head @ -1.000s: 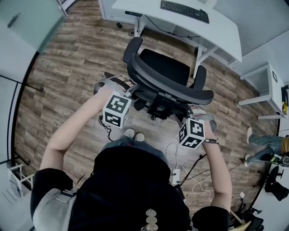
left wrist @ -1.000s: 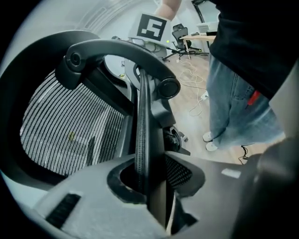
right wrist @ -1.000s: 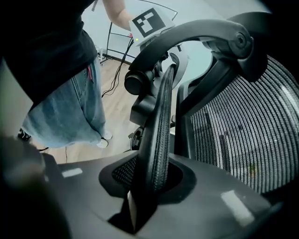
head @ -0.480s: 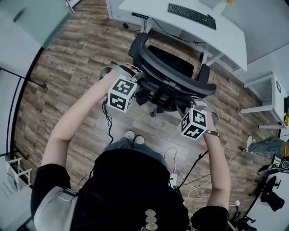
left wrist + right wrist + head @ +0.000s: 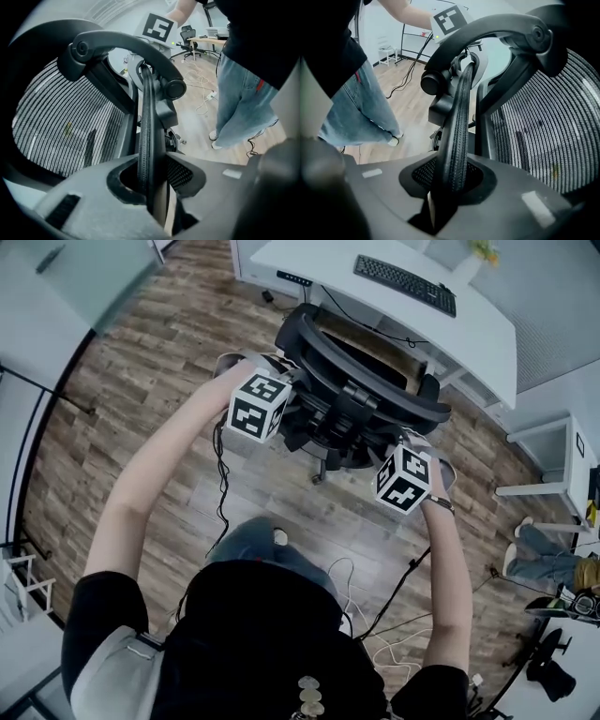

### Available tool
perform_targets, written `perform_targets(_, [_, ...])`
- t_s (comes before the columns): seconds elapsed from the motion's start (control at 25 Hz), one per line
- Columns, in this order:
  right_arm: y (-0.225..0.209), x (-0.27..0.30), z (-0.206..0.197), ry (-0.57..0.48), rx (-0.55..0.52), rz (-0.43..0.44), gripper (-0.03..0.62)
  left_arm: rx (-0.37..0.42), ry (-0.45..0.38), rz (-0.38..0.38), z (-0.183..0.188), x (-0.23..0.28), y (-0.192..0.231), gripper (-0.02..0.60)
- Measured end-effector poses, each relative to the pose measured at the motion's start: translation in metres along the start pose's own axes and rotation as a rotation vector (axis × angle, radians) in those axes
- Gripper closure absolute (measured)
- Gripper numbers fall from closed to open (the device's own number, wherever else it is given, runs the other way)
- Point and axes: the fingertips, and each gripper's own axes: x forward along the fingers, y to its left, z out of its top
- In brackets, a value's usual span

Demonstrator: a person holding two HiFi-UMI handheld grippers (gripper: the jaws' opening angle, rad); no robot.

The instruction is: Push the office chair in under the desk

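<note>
1. Head view: the office chair (image 5: 370, 381) stands close against the bench (image 5: 473, 329). Its seat front appears to be tucked under the bench edge, below the keyboard (image 5: 403, 285). Its backrest and base are out over the wooden floor (image 5: 141, 381). I judge the push well along but not finished, since the rest of the seat has yet to go under the bench.
2. Head view: the left hand-held gripper (image 5: 281, 395) and the right hand-held gripper (image 5: 406, 451) sit at the two ends of the backrest, on the side away from the bench.
3. Left gripper view: the left hand-held gripper (image 5: 150, 185) is clamped narrowly on the backrest rim (image 5: 147, 122), which runs straight up between its jaws, with the mesh back beside it.
4. Right gripper view: the right hand-held gripper (image 5: 445, 187) likewise grips the backrest rim (image 5: 457, 122), its pads pressed on both sides.
5. Containers: no view shows a container on or near the bench, so there are no contents to report.
</note>
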Motion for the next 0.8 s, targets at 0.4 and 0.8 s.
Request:
perform_targets(0.4, [-0.068,0.022,-0.038,0.006,-0.005,-0.008,0.487,-0.004,0.004,0.013,-0.006,0.038,0.070,0.466])
perform_targets(0.8, [-0.161,0.055,-0.070,0.011,0.016,-0.013,0.486,0.024,-0.007,0.012,-0.027,0.080,0.165,0.468])
